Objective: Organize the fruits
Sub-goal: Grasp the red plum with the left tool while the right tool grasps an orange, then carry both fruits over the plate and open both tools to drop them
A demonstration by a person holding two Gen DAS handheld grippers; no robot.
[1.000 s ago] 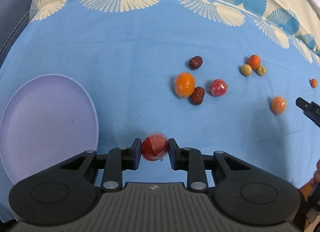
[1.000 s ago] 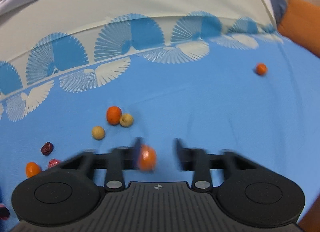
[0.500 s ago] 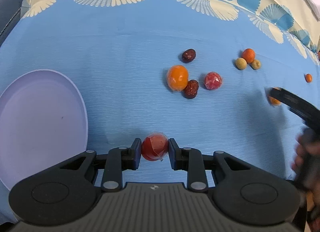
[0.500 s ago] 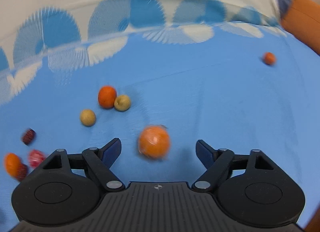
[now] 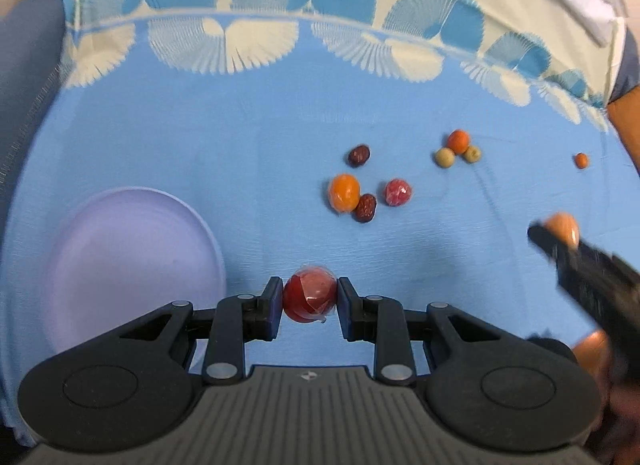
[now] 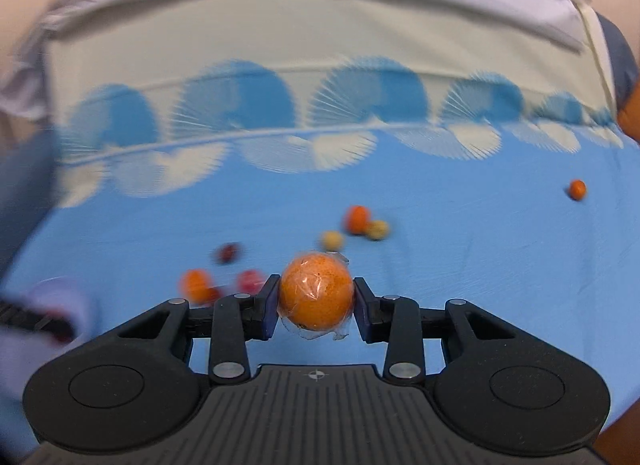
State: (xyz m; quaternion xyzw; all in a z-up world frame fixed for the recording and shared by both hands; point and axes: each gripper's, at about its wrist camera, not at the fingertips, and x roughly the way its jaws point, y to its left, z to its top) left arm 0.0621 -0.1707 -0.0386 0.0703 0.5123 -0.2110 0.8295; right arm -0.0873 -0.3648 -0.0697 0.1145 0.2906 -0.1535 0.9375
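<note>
Each gripper pinches one film-wrapped fruit above the blue cloth-covered table.

Left wrist view: the left gripper [image 5: 310,301] clamps a round red fruit [image 5: 309,296] in crinkled clear film, beside a smooth lavender plate [image 5: 120,249]; on the matte tablecloth [image 5: 240,137] lie a glossy orange fruit [image 5: 344,192], wrinkled dark dates [image 5: 365,207] and small pale balls [image 5: 445,157]. Right wrist view: the right gripper [image 6: 316,303], jaws closing, presses its pads on a dimpled, film-wrapped orange [image 6: 316,291]; the background fruits are blurred.
</note>
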